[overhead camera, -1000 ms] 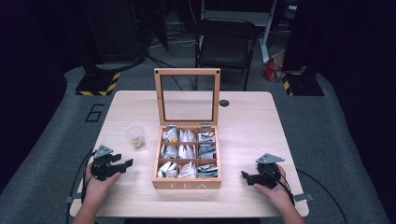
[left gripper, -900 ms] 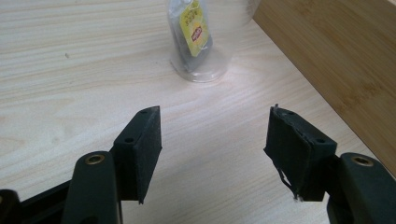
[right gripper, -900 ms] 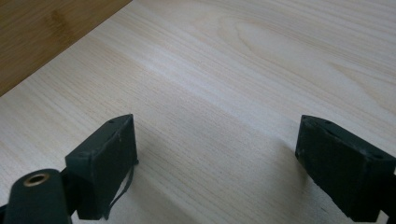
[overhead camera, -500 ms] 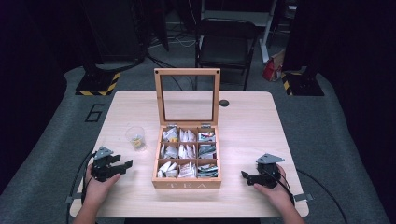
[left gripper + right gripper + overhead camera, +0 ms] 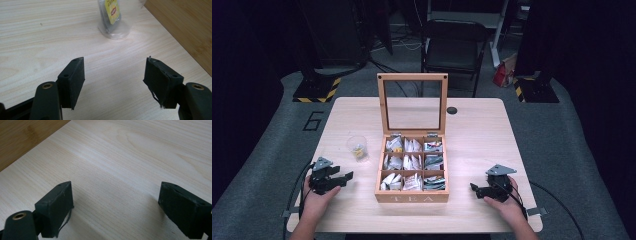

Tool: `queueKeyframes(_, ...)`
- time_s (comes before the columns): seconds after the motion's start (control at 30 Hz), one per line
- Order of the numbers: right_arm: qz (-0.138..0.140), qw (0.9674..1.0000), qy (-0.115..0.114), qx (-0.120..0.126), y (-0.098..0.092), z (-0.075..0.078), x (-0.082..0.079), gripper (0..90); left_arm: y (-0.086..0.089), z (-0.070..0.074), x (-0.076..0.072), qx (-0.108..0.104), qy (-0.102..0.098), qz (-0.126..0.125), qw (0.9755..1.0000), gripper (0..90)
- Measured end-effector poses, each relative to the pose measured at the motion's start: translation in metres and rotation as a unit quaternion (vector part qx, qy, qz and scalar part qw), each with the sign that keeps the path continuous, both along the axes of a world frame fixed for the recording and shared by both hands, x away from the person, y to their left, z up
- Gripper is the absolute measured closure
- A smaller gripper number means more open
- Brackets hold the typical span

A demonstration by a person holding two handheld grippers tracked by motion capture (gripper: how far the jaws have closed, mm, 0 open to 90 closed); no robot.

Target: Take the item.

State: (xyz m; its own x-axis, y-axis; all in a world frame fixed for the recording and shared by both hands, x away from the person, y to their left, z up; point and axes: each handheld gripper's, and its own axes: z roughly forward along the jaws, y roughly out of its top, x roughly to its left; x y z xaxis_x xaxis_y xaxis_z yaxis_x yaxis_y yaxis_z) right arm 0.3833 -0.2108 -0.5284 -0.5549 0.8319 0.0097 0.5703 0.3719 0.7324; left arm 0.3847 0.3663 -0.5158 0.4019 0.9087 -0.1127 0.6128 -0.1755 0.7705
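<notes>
A wooden tea box (image 5: 412, 197) stands open at the table's middle, its glass lid (image 5: 412, 77) upright, and several compartments hold tea bags (image 5: 412, 162). To its left stands a clear plastic cup (image 5: 357, 147) with a yellow-labelled tea bag inside. My left gripper (image 5: 343, 177) rests on the table in front of the cup, open and empty. In the left gripper view the cup (image 5: 113, 27) stands beyond my left gripper (image 5: 115, 61), with the box wall (image 5: 185, 27) at the right. My right gripper (image 5: 474, 189) lies right of the box, open and empty (image 5: 116, 186), and the box wall (image 5: 22, 137) is at the upper left.
The light wooden table (image 5: 482, 135) has a small dark round hole (image 5: 452, 110) behind the box. A black chair (image 5: 452, 45) stands beyond the far edge. Cables trail from both grippers off the near corners.
</notes>
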Motion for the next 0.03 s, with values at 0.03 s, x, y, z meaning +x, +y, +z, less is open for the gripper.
queueKeyframes(0.03, 0.0, 1.0, 0.0, 0.0, 0.0, 0.0, 0.0, 11.7, 0.0, 0.0001, 0.0001, 0.0, 0.0, 0.0, 1.0, 32.3)
